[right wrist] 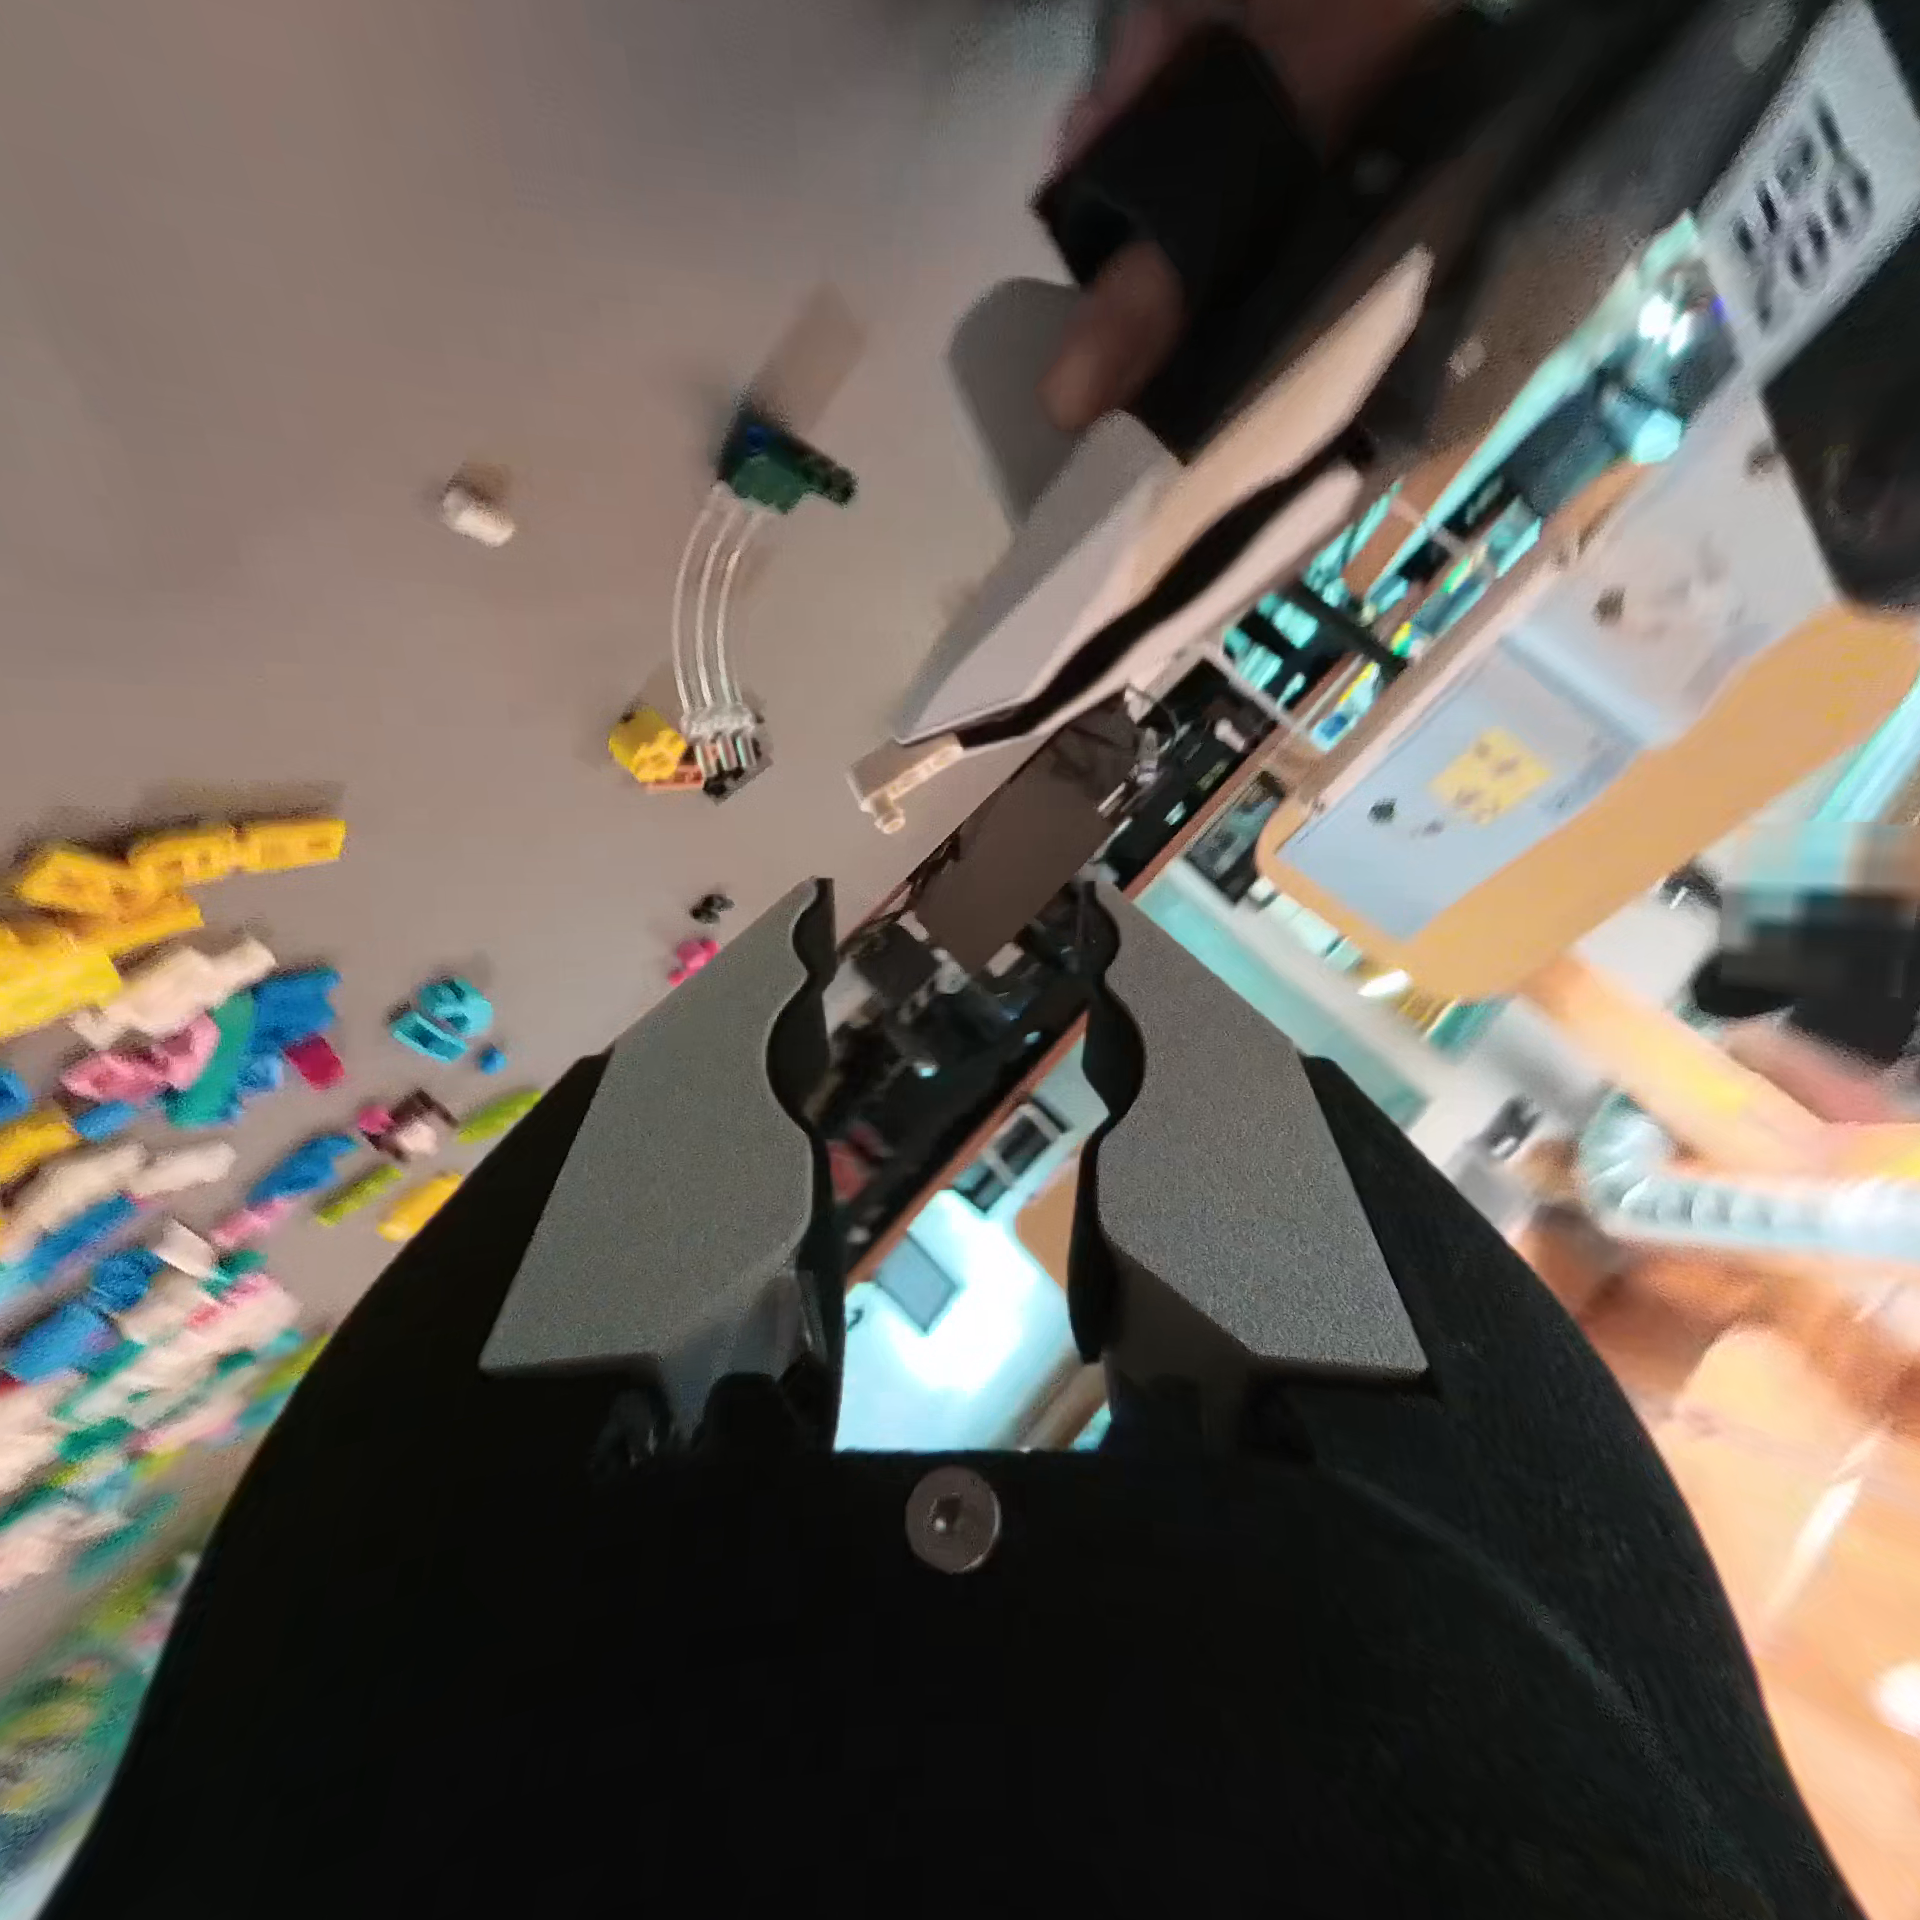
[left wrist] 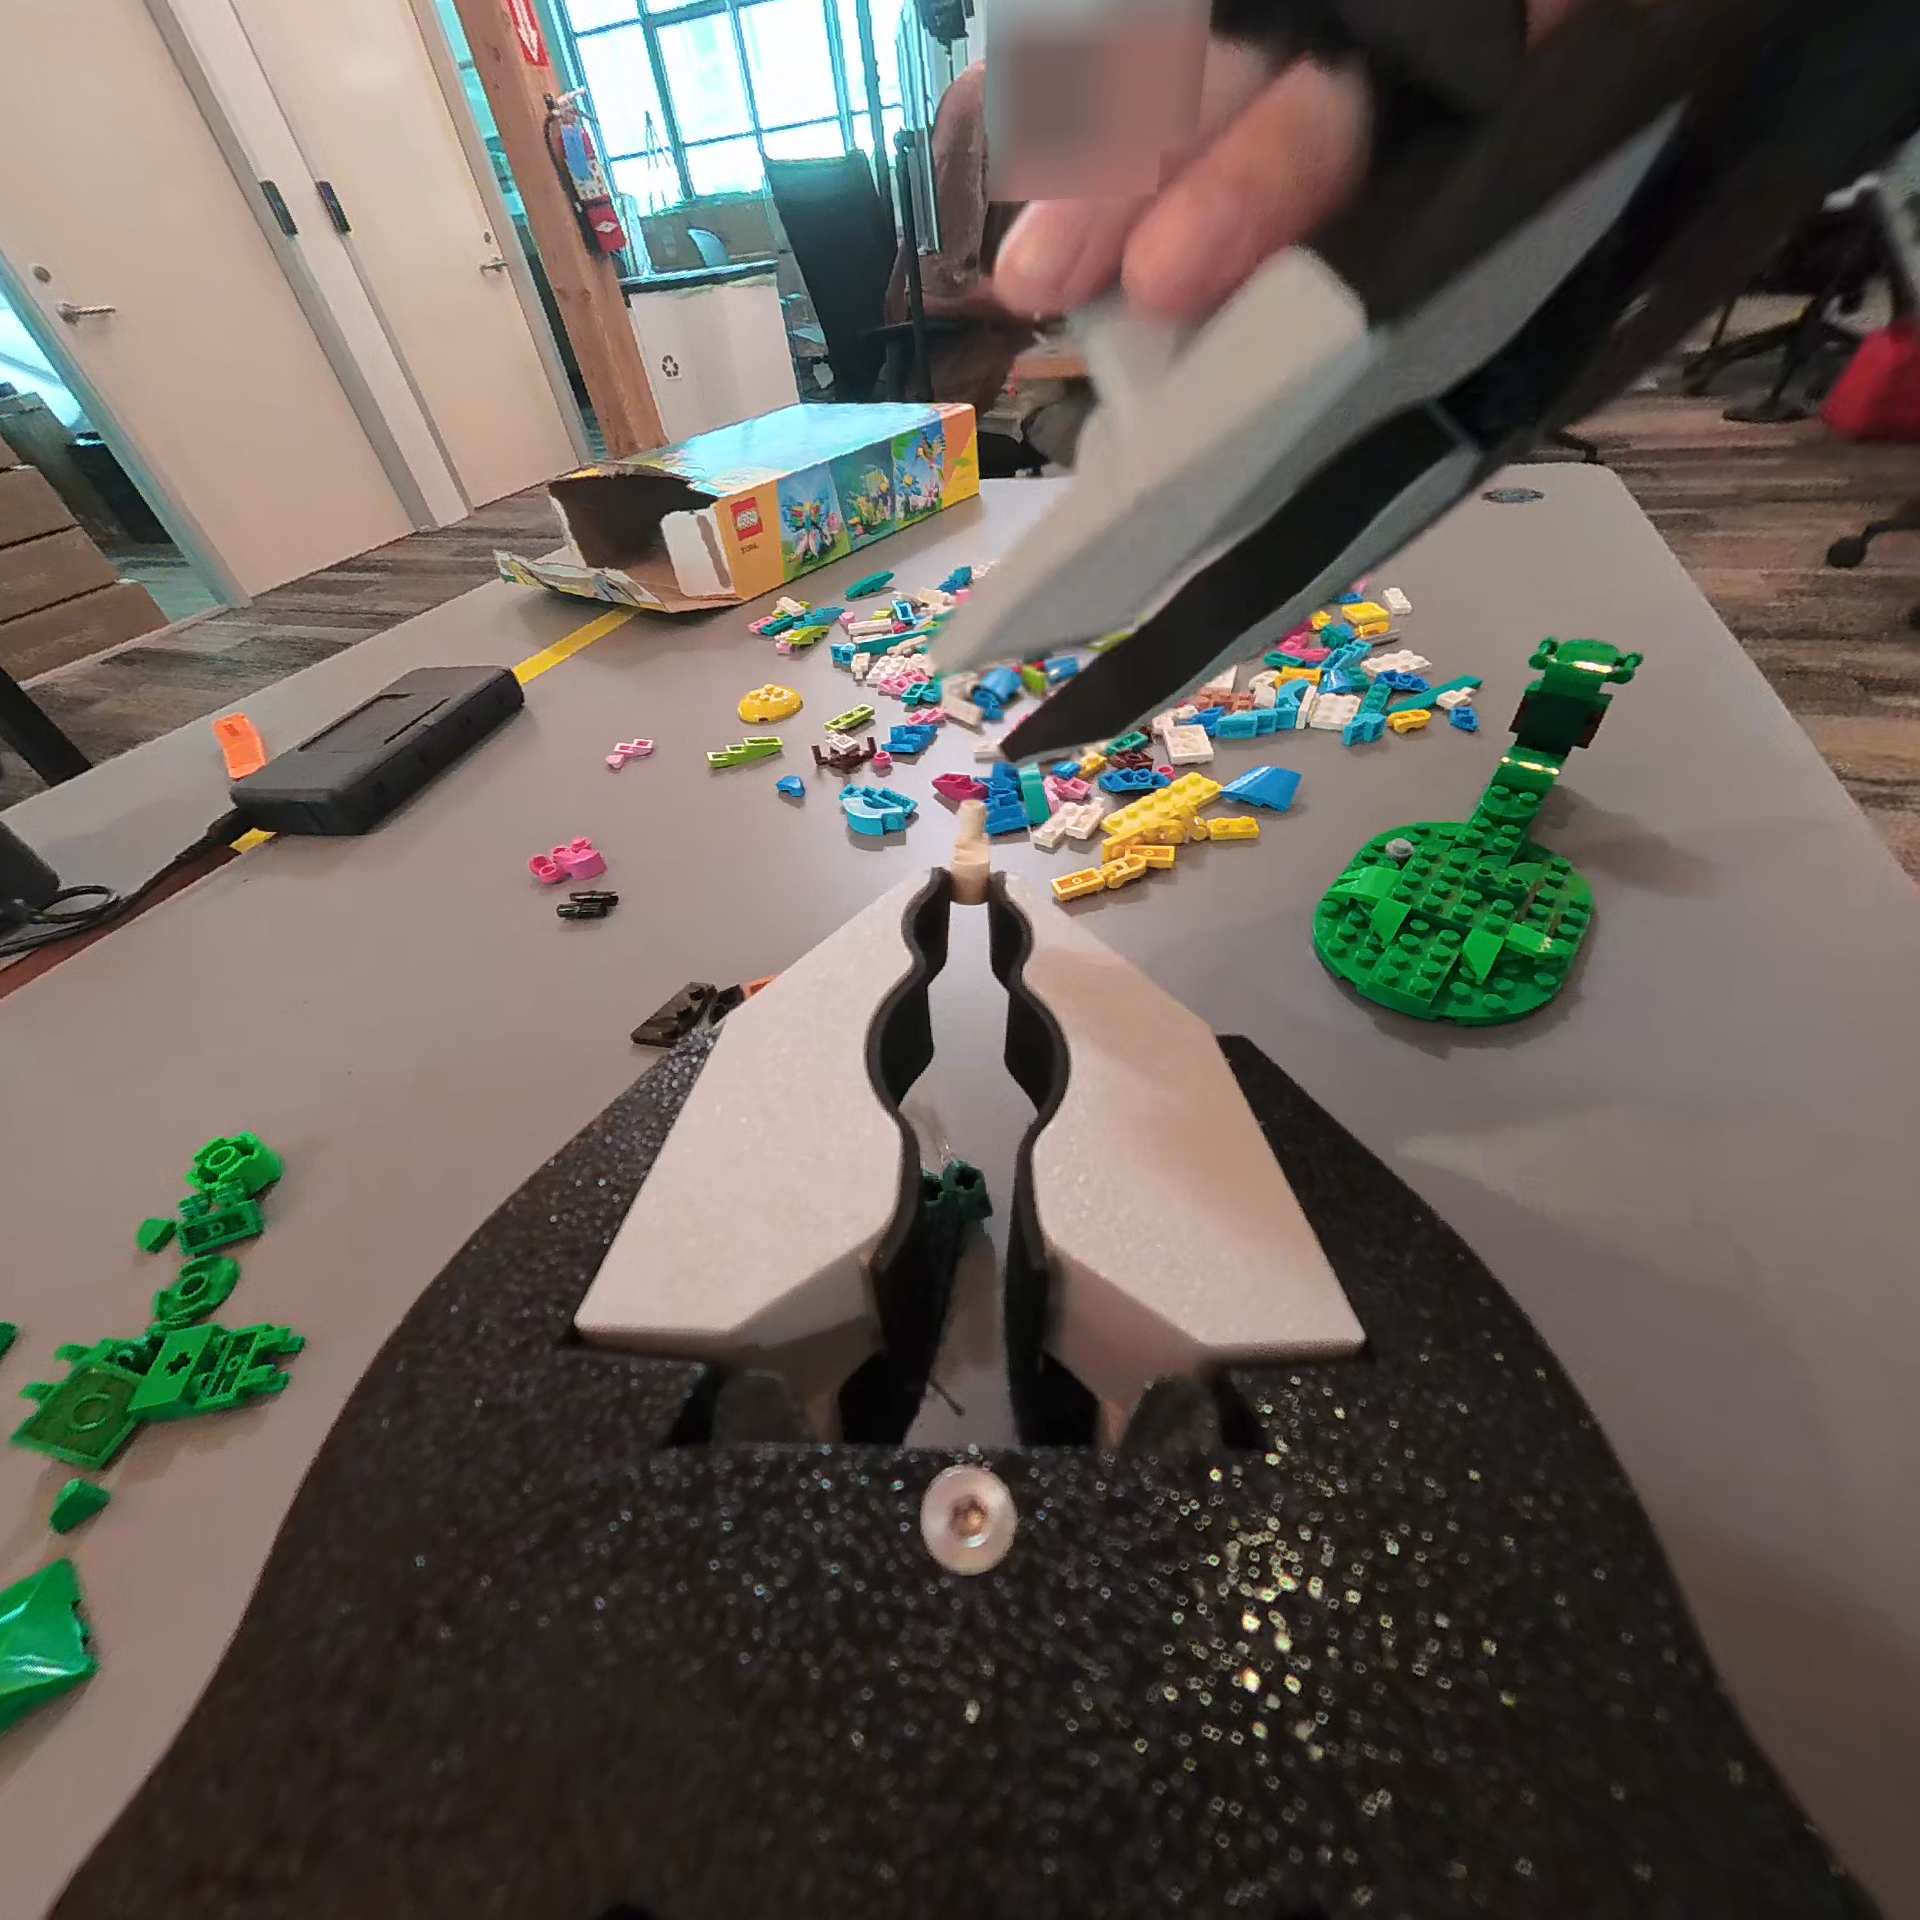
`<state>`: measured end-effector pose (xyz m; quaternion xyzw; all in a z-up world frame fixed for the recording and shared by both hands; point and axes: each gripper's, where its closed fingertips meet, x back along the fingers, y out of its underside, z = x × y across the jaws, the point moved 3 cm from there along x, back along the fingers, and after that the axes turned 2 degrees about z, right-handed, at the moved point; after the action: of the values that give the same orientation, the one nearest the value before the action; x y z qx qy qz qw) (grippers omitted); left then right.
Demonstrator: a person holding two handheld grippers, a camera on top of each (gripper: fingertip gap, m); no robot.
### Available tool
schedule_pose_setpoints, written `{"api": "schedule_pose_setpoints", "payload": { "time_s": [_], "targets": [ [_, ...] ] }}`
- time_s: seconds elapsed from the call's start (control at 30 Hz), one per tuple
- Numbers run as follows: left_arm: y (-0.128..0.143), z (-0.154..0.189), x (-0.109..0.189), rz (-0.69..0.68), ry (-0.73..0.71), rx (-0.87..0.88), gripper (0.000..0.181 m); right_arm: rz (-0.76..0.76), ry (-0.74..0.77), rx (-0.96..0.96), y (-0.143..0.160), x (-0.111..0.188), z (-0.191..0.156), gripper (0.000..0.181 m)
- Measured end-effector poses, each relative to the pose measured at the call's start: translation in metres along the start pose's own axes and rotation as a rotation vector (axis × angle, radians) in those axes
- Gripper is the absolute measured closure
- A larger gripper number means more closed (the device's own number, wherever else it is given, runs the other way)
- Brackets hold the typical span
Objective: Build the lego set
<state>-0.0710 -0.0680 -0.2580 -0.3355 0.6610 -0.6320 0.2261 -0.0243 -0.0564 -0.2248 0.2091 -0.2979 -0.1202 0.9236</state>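
Observation:
My left gripper (left wrist: 971, 883) is shut on a small cream peg piece (left wrist: 971, 842) that sticks out of its tips, held above the grey table (left wrist: 416, 1039). It also shows in the right wrist view (right wrist: 883, 795). My right gripper (right wrist: 956, 899) is open and empty, tilted in the air; in the left wrist view it is blurred over the pile of loose coloured bricks (left wrist: 1143, 748). A green round build with a stalk (left wrist: 1455, 914) stands at the right. A small assembly of clear curved tubes with dark green and yellow ends (right wrist: 717, 623) lies on the table.
Loose green pieces (left wrist: 177, 1351) lie at the left. A torn set box (left wrist: 769, 509) lies at the back. A black flat device (left wrist: 384, 748) with an orange piece (left wrist: 234, 743) sits near the left edge. A small pale piece (right wrist: 478, 511) lies alone. The tips of both grippers are at nearly the same place.

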Motion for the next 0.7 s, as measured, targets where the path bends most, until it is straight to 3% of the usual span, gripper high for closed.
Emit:
{"api": "schedule_pose_setpoints", "payload": {
  "time_s": [0.13,0.23,0.4,0.7],
  "targets": [
    [-0.005,-0.002,0.002,0.047,0.01,0.078,0.176,0.008,0.012,-0.375,-0.007,0.002,0.003,0.131],
    [-0.01,-0.001,0.004,0.094,0.048,0.166,0.176,0.019,0.061,-0.525,-0.014,0.002,0.005,0.131],
    [-0.016,0.002,0.006,0.164,0.131,0.293,0.176,-0.034,0.173,-0.617,-0.011,0.0,0.005,0.136],
    [-0.02,0.006,0.008,0.205,0.241,0.404,0.177,-0.029,0.19,-0.623,-0.013,-0.002,0.002,0.152]
  ]
}}
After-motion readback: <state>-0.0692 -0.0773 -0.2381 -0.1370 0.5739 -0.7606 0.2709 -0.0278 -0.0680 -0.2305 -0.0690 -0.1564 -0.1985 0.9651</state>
